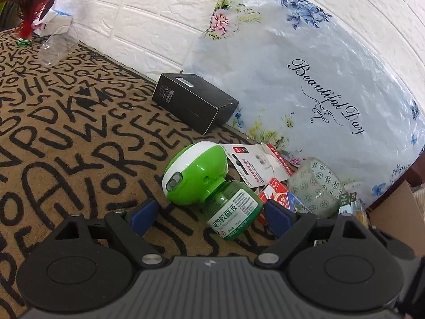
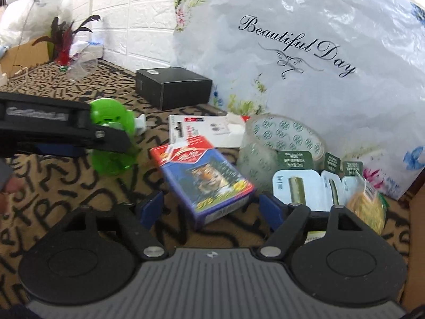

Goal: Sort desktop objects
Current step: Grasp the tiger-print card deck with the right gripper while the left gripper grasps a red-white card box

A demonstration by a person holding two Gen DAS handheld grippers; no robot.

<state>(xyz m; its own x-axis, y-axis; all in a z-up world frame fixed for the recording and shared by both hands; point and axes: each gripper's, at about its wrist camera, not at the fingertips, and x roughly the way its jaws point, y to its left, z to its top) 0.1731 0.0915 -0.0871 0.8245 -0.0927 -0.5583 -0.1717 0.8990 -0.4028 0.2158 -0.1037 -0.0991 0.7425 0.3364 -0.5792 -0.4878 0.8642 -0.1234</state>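
- The left tool point(image 1: 209, 212) is held wide open, and nothing is gripped. The green bottle point(image 1: 233, 214) of the bug plug-in point(image 1: 195, 172) lies between its blue fingers point(image 1: 144, 212).
- The right tool point(image 2: 211, 210) is also wide open, with nothing gripped. The blue and red card box point(image 2: 204, 180) lies between its fingers, tilted on the counter point(image 2: 66, 186).
- Just beside the card box, a tape roll point(image 2: 268, 146) and small white packs point(image 2: 294, 183) are seen.
- A white card pack point(image 1: 252, 164) lies flat behind them.
- Farther back, a black box point(image 1: 194, 102) is set against a big flowered bag point(image 1: 318, 79).
- Far off, a clear cup point(image 1: 59, 43) and a feather toy point(image 1: 29, 13) are seen.
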